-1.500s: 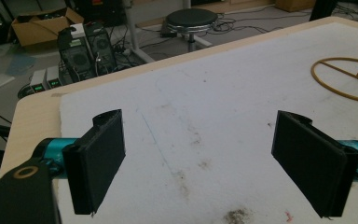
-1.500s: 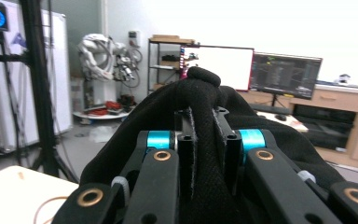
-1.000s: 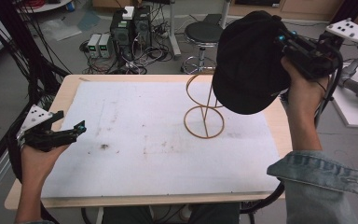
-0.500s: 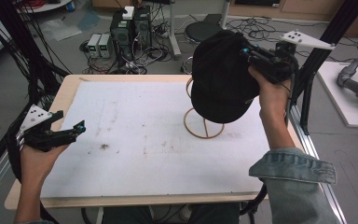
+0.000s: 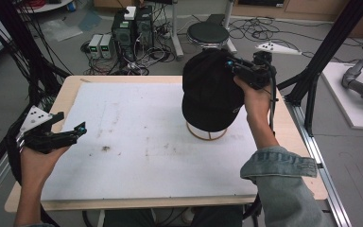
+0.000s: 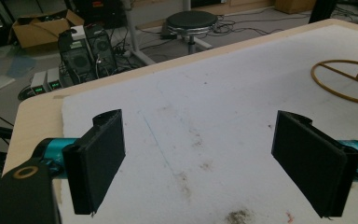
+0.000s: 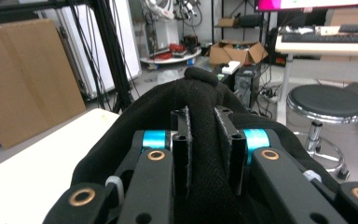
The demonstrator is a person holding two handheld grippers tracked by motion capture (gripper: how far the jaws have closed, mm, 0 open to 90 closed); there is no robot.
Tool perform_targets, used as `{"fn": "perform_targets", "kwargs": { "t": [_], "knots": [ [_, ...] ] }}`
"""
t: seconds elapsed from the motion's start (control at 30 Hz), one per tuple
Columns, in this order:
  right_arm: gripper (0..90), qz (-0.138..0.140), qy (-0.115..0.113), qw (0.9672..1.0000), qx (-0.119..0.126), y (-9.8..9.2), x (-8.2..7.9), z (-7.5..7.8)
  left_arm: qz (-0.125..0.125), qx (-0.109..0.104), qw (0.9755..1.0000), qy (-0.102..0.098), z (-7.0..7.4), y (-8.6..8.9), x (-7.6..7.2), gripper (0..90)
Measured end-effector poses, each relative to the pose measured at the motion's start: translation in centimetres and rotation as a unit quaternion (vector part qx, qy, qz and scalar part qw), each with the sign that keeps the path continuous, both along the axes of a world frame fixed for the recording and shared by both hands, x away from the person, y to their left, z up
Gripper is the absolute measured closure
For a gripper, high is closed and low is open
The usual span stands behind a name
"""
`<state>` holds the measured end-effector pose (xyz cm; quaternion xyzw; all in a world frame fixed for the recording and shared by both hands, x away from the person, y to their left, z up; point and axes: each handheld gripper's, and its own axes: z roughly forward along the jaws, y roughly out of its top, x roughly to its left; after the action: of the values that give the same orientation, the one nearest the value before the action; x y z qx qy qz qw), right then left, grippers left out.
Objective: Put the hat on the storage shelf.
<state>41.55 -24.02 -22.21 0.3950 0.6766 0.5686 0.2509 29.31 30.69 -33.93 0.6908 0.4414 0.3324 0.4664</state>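
Honestly, the worry is the black fabric cap (image 5: 211,92) sliding off: it's sitting over the thin gold wire stand (image 5: 207,134) on the white foam-topped table (image 5: 137,142), and the right gripper (image 5: 240,70) is pinching just a fold of cloth near the crown. Tugging sideways could be tipping that light stand. Cap's looking soft, dark and slumped. Left gripper (image 5: 78,130) is hovering with jaws spread wide, holding nothing.

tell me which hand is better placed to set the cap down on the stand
Right. The right gripper is already clamped on the black cap, holding it directly over the gold wire stand. The left gripper is open near the table's left edge, far from both.
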Motion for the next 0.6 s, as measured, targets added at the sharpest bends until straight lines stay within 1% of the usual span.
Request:
{"fn": "perform_targets", "kwargs": {
  "t": [0.1,0.13,0.23,0.37,0.4,0.43,0.47,0.57,0.6],
  "knots": [
    [77.9,-0.002,0.007,0.9999,-0.009,0.4,0.4,-0.3,-0.002,-0.001,1.0,0.0,0.0,0.0,0.0,17.6],
    [77.3,-0.003,0.009,0.9998,-0.016,0.6,0.7,-0.5,-0.002,-0.001,1.0,0.0,0.0,0.0,0.0,17.6],
    [76.2,-0.003,0.019,0.9997,-0.015,0.8,1.0,-0.7,-0.003,0.001,1.0,0.001,0.0,-0.1,0.0,17.6],
    [76.5,-0.008,0.018,0.9997,-0.017,0.9,1.2,-1.1,-0.004,0.0,1.0,0.002,-0.1,-0.2,0.1,17.6],
    [79.0,-0.008,0.02,0.9996,-0.018,0.9,1.2,-1.2,-0.005,0.001,1.0,0.002,-0.1,-0.2,0.1,17.6],
    [79.5,-0.01,0.018,0.9996,-0.018,0.8,1.2,-1.3,-0.005,0.001,1.0,0.002,-0.1,-0.3,0.1,17.6],
    [79.5,-0.013,0.015,0.9997,-0.017,0.7,1.2,-1.3,-0.006,0.001,1.0,0.002,-0.1,-0.3,0.1,17.6],
    [79.3,-0.017,0.021,0.9995,-0.016,0.5,1.3,-1.4,-0.006,0.001,1.0,0.001,-0.1,-0.3,0.1,17.6],
    [78.9,-0.016,0.019,0.9996,-0.016,0.3,1.2,-1.5,-0.006,0.001,1.0,0.001,0.0,-0.3,0.1,17.6]
  ]
}}
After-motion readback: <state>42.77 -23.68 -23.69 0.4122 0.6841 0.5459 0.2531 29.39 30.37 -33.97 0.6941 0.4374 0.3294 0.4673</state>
